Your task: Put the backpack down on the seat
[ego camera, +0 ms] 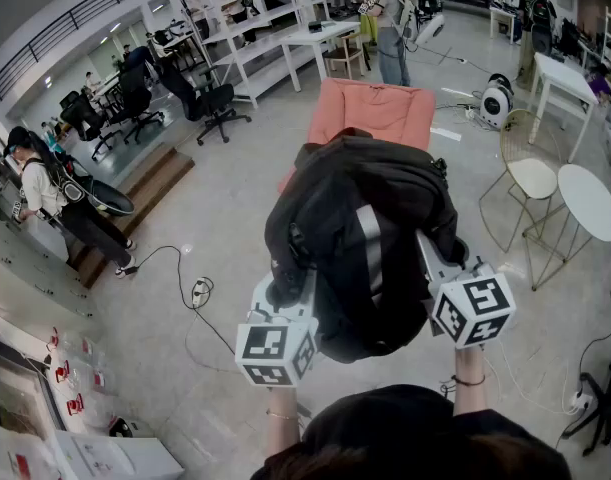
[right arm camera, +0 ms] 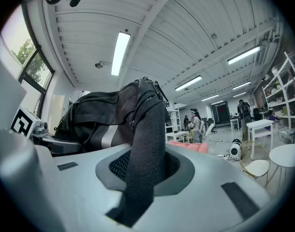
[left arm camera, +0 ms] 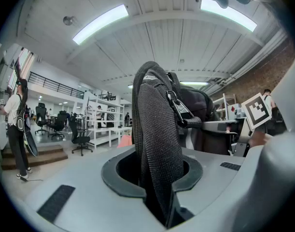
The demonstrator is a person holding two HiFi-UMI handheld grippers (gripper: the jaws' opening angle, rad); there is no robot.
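Black backpack [ego camera: 370,238] hangs in the air above the floor [ego camera: 185,228], short of the pink seat [ego camera: 375,111], with the left gripper [ego camera: 288,293] closed narrowly on one mesh strap [left arm camera: 154,144] and the right gripper [ego camera: 437,263] closed likewise on the other strap [right arm camera: 145,153].

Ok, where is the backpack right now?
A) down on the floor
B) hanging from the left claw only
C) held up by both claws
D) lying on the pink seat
C: the left claw and the right claw are each shut on a mesh strap, and the black backpack hangs between them, with the pink seat beyond it.
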